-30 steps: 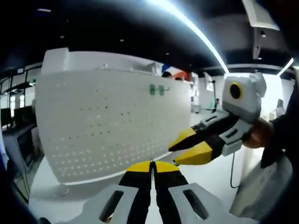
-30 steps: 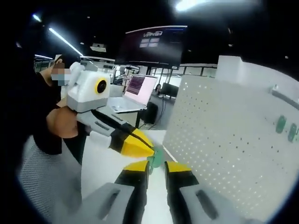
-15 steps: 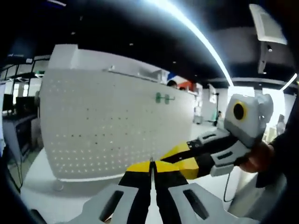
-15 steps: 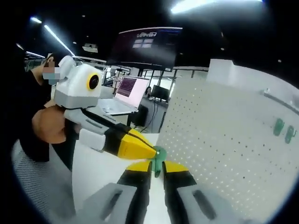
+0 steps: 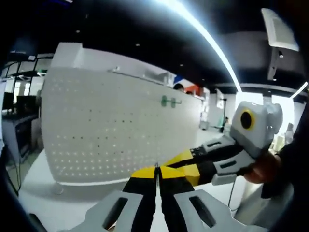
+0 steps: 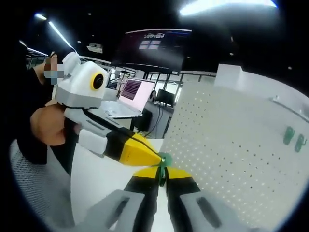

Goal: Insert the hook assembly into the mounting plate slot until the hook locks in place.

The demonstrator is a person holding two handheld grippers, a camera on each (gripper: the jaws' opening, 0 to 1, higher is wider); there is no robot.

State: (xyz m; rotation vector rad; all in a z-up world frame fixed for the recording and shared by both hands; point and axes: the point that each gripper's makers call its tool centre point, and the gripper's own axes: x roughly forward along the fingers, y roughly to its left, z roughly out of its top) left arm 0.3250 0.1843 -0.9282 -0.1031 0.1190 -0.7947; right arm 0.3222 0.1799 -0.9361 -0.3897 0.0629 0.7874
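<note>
In the right gripper view my right gripper (image 6: 161, 174) is shut on a small green hook assembly (image 6: 162, 166) that stands up between its yellow tips. My left gripper (image 6: 153, 161) reaches in from the left, jaws together, its tip on the top of the same green piece. The left gripper view has my left gripper (image 5: 157, 169) shut, with no green showing past its tips. There the right gripper (image 5: 186, 166) lies just right of it, tips touching. Behind stands the white perforated mounting plate (image 5: 111, 125), also seen as the mounting plate (image 6: 231, 145) on the right.
Two green hooks (image 5: 167, 101) hang high on the plate, seen again as green hooks (image 6: 293, 137). The plate stands on a white table (image 5: 72, 205). An open laptop (image 6: 130, 96) sits on a desk behind. A person's hand (image 6: 46, 128) holds the left gripper.
My right gripper's jaws, open around the green piece a second ago, have shut on it. The left gripper has stayed at the piece. Both views shifted slightly with the hands.
</note>
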